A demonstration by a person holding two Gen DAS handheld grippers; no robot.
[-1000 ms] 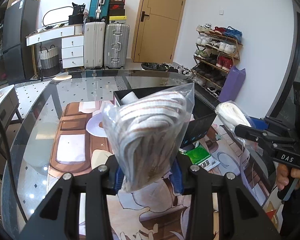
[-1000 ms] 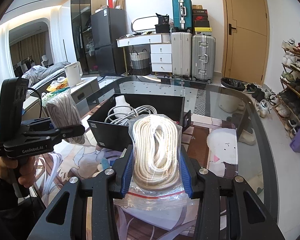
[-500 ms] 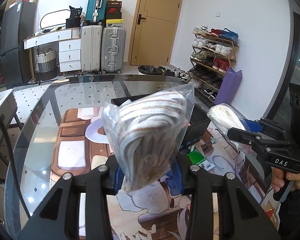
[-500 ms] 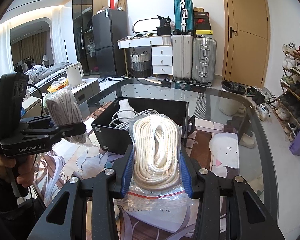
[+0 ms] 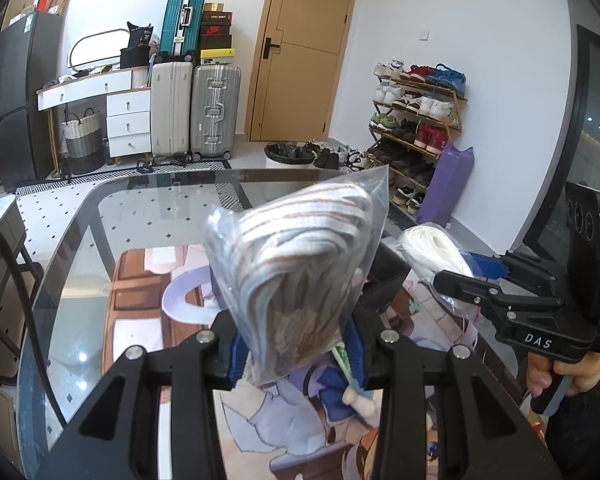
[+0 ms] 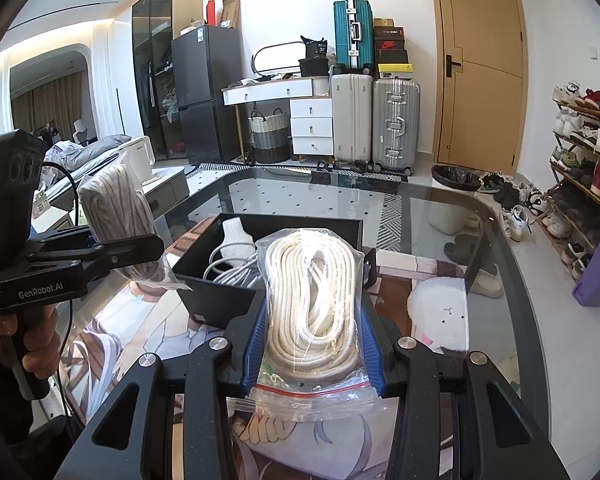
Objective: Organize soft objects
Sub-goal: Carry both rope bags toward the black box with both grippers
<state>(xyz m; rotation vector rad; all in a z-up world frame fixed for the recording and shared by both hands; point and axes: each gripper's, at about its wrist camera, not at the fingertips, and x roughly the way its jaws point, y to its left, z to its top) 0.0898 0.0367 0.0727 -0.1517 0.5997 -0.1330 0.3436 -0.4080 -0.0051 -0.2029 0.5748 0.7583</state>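
matte black left claw (image 5: 296,354) with blue ribbed pads (image 5: 236,356), silver screws (image 5: 205,336); matching right claw (image 6: 312,344), "das" lettered on its side; dark sleeve (image 5: 580,436).

Glass-topped table (image 6: 440,208) with rounded corners carries a printed cartoon mat (image 6: 112,320). An open black box (image 6: 204,292) stands on the mat, containing white cable (image 6: 236,272) and a white bundle (image 6: 236,236).

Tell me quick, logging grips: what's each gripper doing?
Left gripper: shut on striped rope bag.
Right gripper: shut on white rope bag.
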